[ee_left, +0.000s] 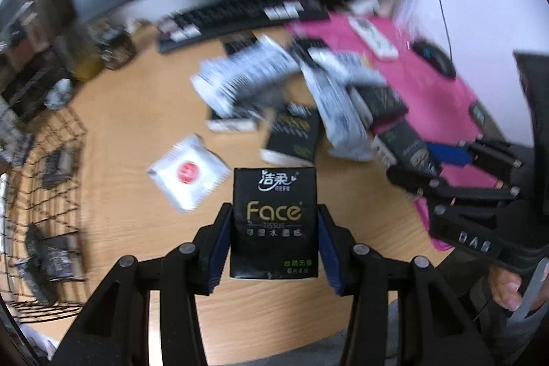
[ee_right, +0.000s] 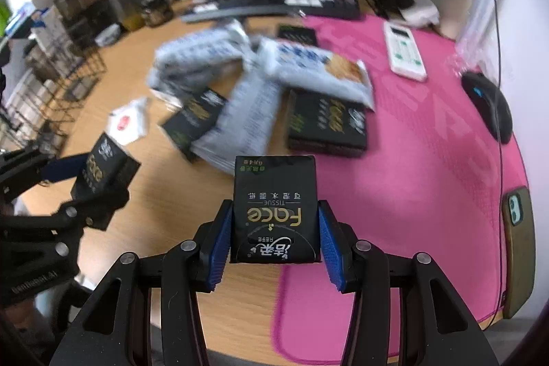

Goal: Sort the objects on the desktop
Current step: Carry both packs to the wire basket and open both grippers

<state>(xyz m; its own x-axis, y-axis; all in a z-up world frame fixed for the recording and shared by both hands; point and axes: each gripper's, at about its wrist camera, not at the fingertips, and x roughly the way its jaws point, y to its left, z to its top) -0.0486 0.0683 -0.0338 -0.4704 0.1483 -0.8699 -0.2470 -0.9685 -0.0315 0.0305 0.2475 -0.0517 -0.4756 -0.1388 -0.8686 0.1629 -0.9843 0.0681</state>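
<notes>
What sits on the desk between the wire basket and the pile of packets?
Left wrist view: only a white square sachet with a red dot lies on bare wood between the black wire basket and the pile.

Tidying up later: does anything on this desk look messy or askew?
Yes. The heap of grey packets and black tissue packs mid-desk lies criss-crossed, packets overlapping packs at odd angles, half on the pink mat.

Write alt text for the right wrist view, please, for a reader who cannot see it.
The right gripper grips a black tissue pack above a wooden desk and pink mat. Behind it lie mixed black and white packs, then a keyboard. At left, the left gripper holds a similar pack.
</notes>
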